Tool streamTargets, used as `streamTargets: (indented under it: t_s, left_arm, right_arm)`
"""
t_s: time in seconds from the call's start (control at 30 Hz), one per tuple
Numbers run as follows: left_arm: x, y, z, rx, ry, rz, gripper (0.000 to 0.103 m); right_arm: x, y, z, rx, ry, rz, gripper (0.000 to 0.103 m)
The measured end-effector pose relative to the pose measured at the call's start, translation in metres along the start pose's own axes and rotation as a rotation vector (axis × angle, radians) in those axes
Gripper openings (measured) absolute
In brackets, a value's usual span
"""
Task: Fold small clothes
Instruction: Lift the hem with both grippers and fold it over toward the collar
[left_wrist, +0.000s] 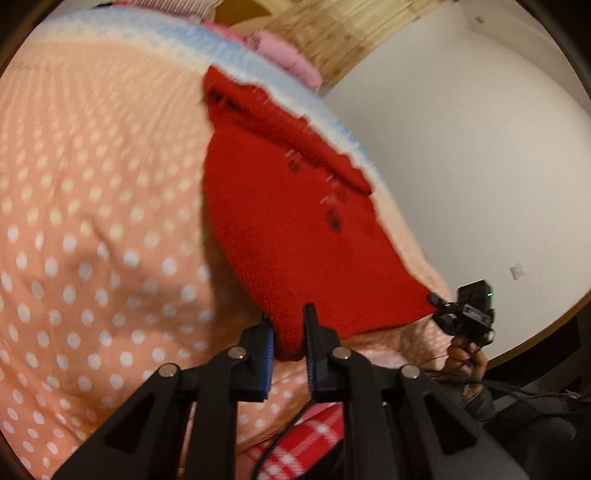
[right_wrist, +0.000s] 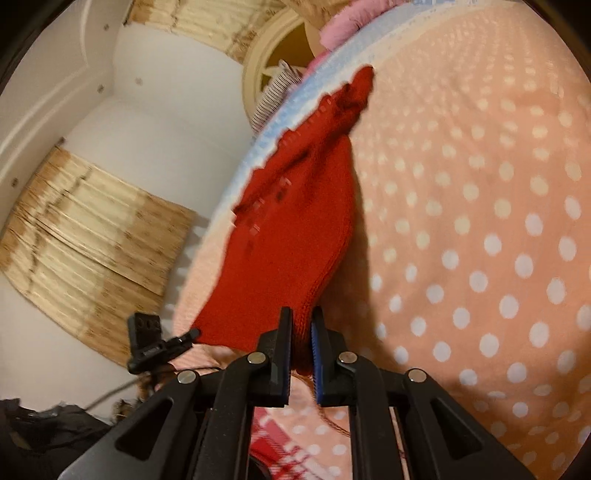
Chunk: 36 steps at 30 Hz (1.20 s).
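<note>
The red knit (left_wrist: 295, 229) lies spread over a peach dotted blanket (left_wrist: 92, 221), reaching from the near hem at 6 o'clock up toward 12 in the left wrist view, with small dark marks running down its middle. The left gripper (left_wrist: 288, 332) has its jaws narrow, pinching the knit's near hem at one corner, the cloth bunched between the pads. In that same view the right gripper (left_wrist: 437, 301) sits at 4 o'clock, its tips clamped on the hem's other corner, a hand (left_wrist: 465, 363) below it. From the right wrist view the right gripper (right_wrist: 301, 332) is closed tight on the knit (right_wrist: 295, 221), and the left one shows at 8 o'clock, gripping the far corner. A pale blue band (left_wrist: 221, 44) edges the blanket beside the knit. Pink clothes (left_wrist: 284, 51) lie beyond it near 12. The frames are blurred
</note>
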<state>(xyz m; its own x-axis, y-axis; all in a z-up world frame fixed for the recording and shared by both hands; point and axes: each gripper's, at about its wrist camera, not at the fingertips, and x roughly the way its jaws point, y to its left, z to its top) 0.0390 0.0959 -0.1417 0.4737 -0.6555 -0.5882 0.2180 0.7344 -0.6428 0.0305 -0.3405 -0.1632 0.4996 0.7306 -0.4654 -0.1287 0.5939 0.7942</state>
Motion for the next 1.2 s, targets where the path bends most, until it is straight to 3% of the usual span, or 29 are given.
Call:
streamTargets:
  t_s: [0.13, 0.4, 0.5, 0.57, 0.6, 0.63, 0.67, 0.77, 0.87, 1.0, 1.1, 1.2]
  left_arm:
    - [-0.003, -0.012, 0.01, 0.044, -0.033, -0.02, 0.014]
    - [0.006, -0.005, 0.035, 0.015, -0.077, -0.041, 0.014]
    - [0.01, -0.006, 0.034, 0.008, -0.066, -0.048, 0.014]
    - [0.011, -0.004, 0.03, 0.003, -0.061, -0.05, 0.014]
    - [0.011, -0.004, 0.03, -0.004, -0.061, -0.055, 0.014]
    - [0.01, -0.004, 0.03, -0.011, -0.063, -0.06, 0.014]
    - [0.009, -0.004, 0.03, -0.016, -0.067, -0.067, 0.014]
    - [0.008, -0.007, 0.033, -0.009, -0.074, -0.073, 0.014]
    - [0.008, -0.008, 0.033, -0.005, -0.073, -0.08, 0.014]
    - [0.009, -0.007, 0.032, -0.01, -0.071, -0.079, 0.014]
    - [0.009, -0.005, 0.032, -0.014, -0.07, -0.079, 0.014]
    - [0.009, -0.004, 0.032, -0.018, -0.068, -0.083, 0.014]
  right_arm:
    - [-0.007, 0.009, 0.01, 0.002, -0.03, 0.03, 0.009]
    - [-0.011, 0.035, 0.043, -0.035, -0.078, 0.063, 0.008]
    - [-0.005, 0.037, 0.046, -0.065, -0.03, -0.021, 0.008]
    - [-0.007, 0.028, 0.044, -0.028, -0.027, -0.023, 0.011]
    - [-0.008, 0.021, 0.042, 0.001, -0.018, -0.05, 0.019]
    - [-0.008, 0.015, 0.04, 0.027, -0.008, -0.07, 0.057]
    - [-0.009, 0.01, 0.037, 0.051, -0.002, -0.072, 0.086]
    - [-0.013, 0.001, 0.024, 0.086, 0.012, -0.028, 0.087]
    - [-0.014, -0.004, 0.019, 0.081, 0.019, -0.043, 0.086]
    - [-0.003, -0.015, 0.015, 0.142, 0.079, 0.03, 0.077]
    - [0.006, -0.015, 0.008, 0.128, 0.112, -0.019, 0.074]
    - [0.014, -0.019, 0.004, 0.141, 0.13, -0.001, 0.069]
